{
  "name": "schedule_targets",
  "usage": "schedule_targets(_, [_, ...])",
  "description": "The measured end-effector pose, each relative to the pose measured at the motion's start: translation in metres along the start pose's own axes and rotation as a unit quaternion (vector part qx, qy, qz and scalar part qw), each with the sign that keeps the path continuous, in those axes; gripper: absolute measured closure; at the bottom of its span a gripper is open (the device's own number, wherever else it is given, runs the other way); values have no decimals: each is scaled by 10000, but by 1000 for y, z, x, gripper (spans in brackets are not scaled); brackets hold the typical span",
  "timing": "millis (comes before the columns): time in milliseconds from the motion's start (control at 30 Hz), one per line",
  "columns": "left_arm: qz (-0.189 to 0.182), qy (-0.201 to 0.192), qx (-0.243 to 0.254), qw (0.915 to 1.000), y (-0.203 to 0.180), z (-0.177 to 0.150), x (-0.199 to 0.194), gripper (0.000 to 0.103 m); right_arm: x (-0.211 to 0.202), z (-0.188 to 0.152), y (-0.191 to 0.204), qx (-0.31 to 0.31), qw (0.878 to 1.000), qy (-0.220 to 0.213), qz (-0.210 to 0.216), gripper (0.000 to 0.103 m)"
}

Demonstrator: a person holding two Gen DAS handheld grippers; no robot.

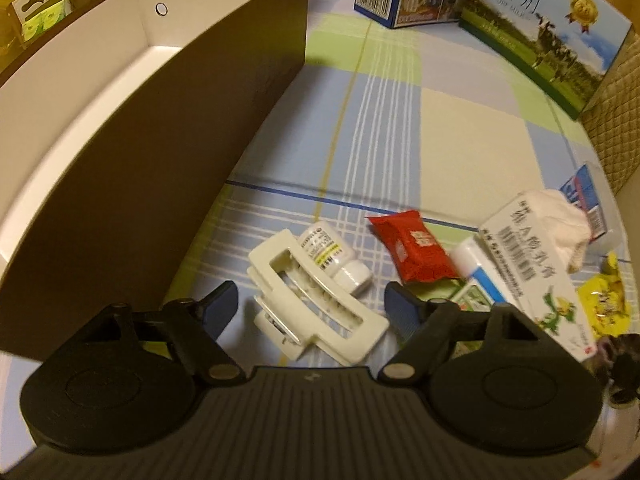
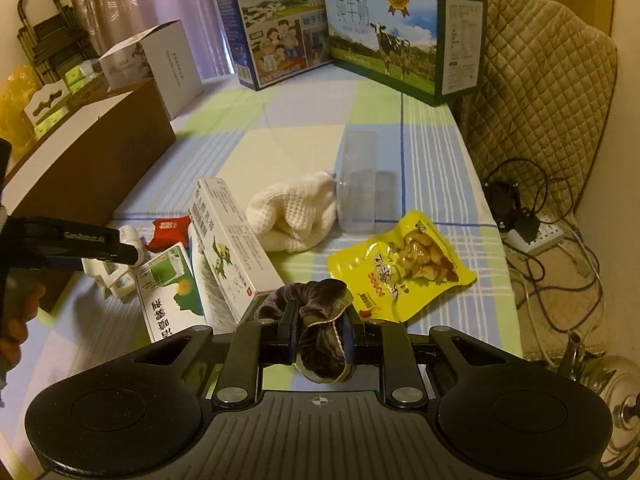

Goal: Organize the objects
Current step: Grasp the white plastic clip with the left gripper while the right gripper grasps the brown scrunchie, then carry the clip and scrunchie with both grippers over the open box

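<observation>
In the left wrist view my left gripper [image 1: 312, 306] stands open over the checked tablecloth. A white hair claw clip [image 1: 316, 308] lies between its blue pads, which do not touch it. A small white bottle [image 1: 336, 256] rests against the clip's far side. In the right wrist view my right gripper [image 2: 320, 336] is shut on a dark velvet scrunchie [image 2: 316, 312], held just above the cloth. The left gripper's black finger [image 2: 100, 240] shows at the left of that view, above the clip.
A brown box with a white inside [image 1: 160, 160] stands left of the clip. Strewn nearby are a red packet [image 1: 416, 252], a white medicine box [image 2: 228, 248], a green-and-white box [image 2: 168, 292], a white cloth [image 2: 292, 216], a clear container [image 2: 358, 184] and a yellow snack bag [image 2: 404, 264]. Milk cartons [image 2: 384, 36] stand at the back.
</observation>
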State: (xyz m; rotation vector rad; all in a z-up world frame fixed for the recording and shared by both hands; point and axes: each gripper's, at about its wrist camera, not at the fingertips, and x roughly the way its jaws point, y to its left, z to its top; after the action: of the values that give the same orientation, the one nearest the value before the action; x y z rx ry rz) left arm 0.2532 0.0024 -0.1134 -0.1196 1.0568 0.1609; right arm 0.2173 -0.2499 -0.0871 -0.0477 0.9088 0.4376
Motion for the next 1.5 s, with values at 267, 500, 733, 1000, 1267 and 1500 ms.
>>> schedule_targets(267, [-85,76,114,9999,16,-19,-4,65,0,-2,-5,70,9999,66,37,85])
schedule_targets(500, [-79,101,504,9986,24,-44,-24,67,-3,-7,-10,97,9998,136,91,85])
schedule_targets(733, [-57,133,745,9971,22,-61,-39,58,-9,-15,-12,72,9996,206,178,85])
schedule_targets(1000, [158,-69,829,9964,18,-56,-32,63,-20,-24,-14,3,9995,192,243,85])
schedule_targets(1267, [191,-208,838,9961,13,-74,-45,67,-38,-36,-14,-68,9990,129,412,85])
schedule_targets(1500, [22,-311,619,9976,20,-100,-90,68,-53,-42,3,-275,9960,109,841,85])
